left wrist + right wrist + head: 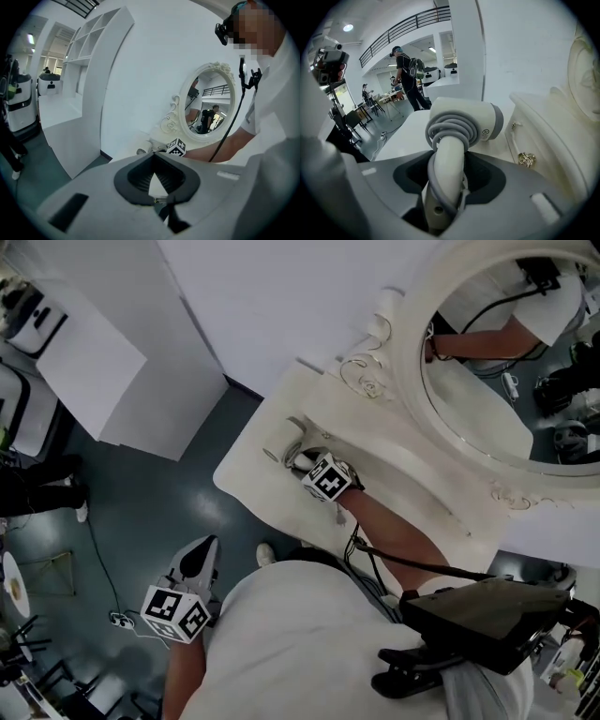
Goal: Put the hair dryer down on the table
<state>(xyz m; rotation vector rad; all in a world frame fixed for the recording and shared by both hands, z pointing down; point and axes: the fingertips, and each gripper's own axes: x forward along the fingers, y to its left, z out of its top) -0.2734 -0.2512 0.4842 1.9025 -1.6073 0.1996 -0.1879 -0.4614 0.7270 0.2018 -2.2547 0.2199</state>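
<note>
Right gripper (449,161) clamps the hair dryer (464,123) by its cord-wrapped handle. The handle runs 6 to 12 o'clock, barrel crosswise with its grey end toward 3 o'clock, over the dressing table (272,498). Left gripper (154,174) is closed and empty.

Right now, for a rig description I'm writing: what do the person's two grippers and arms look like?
Both the left gripper and right gripper have light grey bodies with black ribbed pads, each carrying a cube with black-and-white square markers. The person wears a white short-sleeved shirt; a black cable runs along the right arm.
</note>
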